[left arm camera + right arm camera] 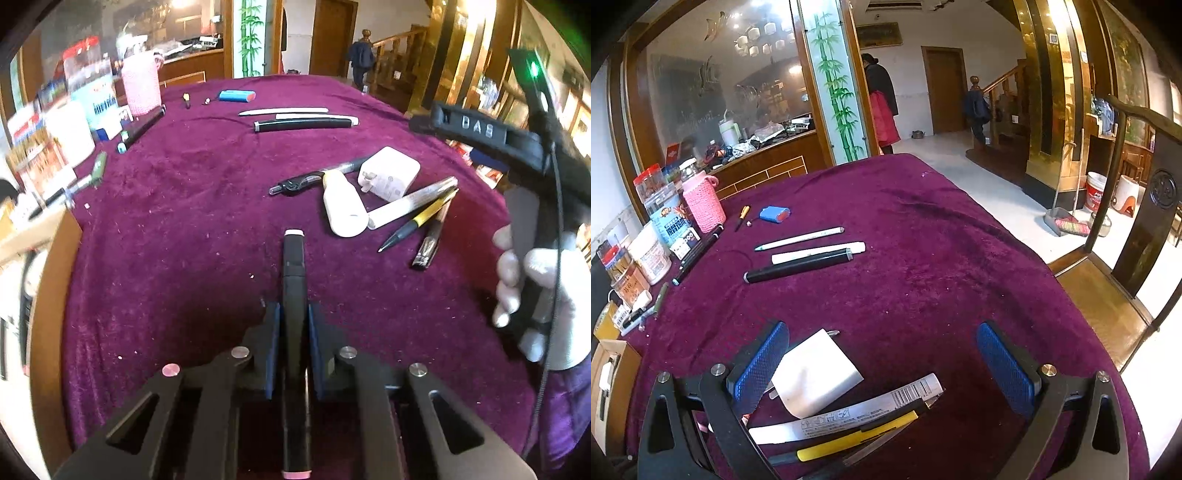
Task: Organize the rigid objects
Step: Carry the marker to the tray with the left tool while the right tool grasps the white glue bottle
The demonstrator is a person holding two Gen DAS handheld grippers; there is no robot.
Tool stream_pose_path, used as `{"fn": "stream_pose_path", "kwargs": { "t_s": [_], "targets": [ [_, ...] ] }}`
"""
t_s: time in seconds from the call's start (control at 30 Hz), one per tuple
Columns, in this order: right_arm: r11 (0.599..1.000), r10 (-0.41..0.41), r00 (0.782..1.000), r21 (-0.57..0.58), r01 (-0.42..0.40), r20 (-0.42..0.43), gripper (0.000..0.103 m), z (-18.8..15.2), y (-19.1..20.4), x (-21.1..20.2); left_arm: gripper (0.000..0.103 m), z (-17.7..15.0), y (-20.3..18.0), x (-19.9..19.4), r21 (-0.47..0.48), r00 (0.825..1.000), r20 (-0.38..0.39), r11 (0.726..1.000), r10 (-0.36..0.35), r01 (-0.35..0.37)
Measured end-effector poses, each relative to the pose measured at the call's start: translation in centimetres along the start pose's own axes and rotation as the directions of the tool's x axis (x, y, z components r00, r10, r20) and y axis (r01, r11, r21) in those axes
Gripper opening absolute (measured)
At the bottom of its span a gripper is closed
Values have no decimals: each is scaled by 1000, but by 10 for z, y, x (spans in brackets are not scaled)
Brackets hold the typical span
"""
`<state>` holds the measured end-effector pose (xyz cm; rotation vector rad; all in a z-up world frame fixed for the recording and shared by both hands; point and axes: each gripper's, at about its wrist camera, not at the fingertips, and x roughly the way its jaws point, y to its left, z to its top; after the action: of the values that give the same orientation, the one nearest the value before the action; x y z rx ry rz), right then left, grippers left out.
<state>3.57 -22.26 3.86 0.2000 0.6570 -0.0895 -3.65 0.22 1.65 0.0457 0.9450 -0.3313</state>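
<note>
My left gripper (293,314) is shut on a black marker with pink ends (293,266), held lengthwise above the purple tablecloth (184,206). Ahead and right lies a pile: a white charger (389,171), a white bottle (343,206), a white tube (410,203), a yellow-and-black pen (417,221), a small brush (430,240) and a black pen (295,182). My right gripper (882,354) is open and hovers over that pile, with the charger (812,373), tube (849,410) and yellow pen (857,435) between its blue pads (1004,365). Its body shows at the right of the left wrist view (517,155).
Further back lie a black marker (798,266), two white pens (801,238), a blue battery pack (774,213) and a small screwdriver (742,216). Jars, a pink knitted cup (703,205) and boxes line the left edge. A wooden chair (1126,258) stands at right.
</note>
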Motion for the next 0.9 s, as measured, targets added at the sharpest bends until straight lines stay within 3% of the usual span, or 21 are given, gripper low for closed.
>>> {"fn": "stream_pose_path", "kwargs": {
  "t_s": [0.1, 0.23, 0.3, 0.33, 0.43, 0.47, 0.53, 0.77, 0.83, 0.9],
  "targets": [
    [1000, 17, 999, -5, -17, 29, 102, 1, 2, -6, 14, -8, 12, -10, -45, 999, 5, 998, -46, 46],
    [992, 121, 990, -35, -119, 70, 103, 6, 15, -26, 14, -20, 19, -44, -70, 993, 57, 992, -102, 106],
    [971, 232, 973, -56, -231, 1, 103, 7, 30, -29, 14, -24, 24, -63, -83, 987, 96, 988, -126, 134],
    [949, 303, 950, -64, -307, -71, 103, 5, 43, -27, 14, -26, 27, -73, -88, 984, 116, 986, -134, 145],
    [909, 384, 894, -73, -410, -233, 96, -2, 76, -15, 14, -32, 38, -93, -112, 972, 159, 976, -170, 189],
    [906, 386, 885, -75, -417, -262, 93, -5, 84, -11, 14, -34, 43, -98, -122, 970, 169, 973, -174, 196],
    [911, 358, 880, -91, -403, -313, 75, -10, 99, 0, 14, -40, 53, -106, -142, 967, 184, 968, -178, 206],
    [954, 194, 901, -140, -266, -388, 57, -25, 115, 30, 14, -61, 112, -131, -258, 965, 227, 948, -130, 188],
    [961, 152, 903, -153, -231, -402, 31, -30, 113, 35, 14, -67, 130, -139, -297, 966, 240, 940, -98, 169],
    [963, 135, 906, -163, -216, -402, 30, -30, 109, 35, 14, -72, 150, -150, -332, 966, 255, 933, -51, 137]
  ]
}}
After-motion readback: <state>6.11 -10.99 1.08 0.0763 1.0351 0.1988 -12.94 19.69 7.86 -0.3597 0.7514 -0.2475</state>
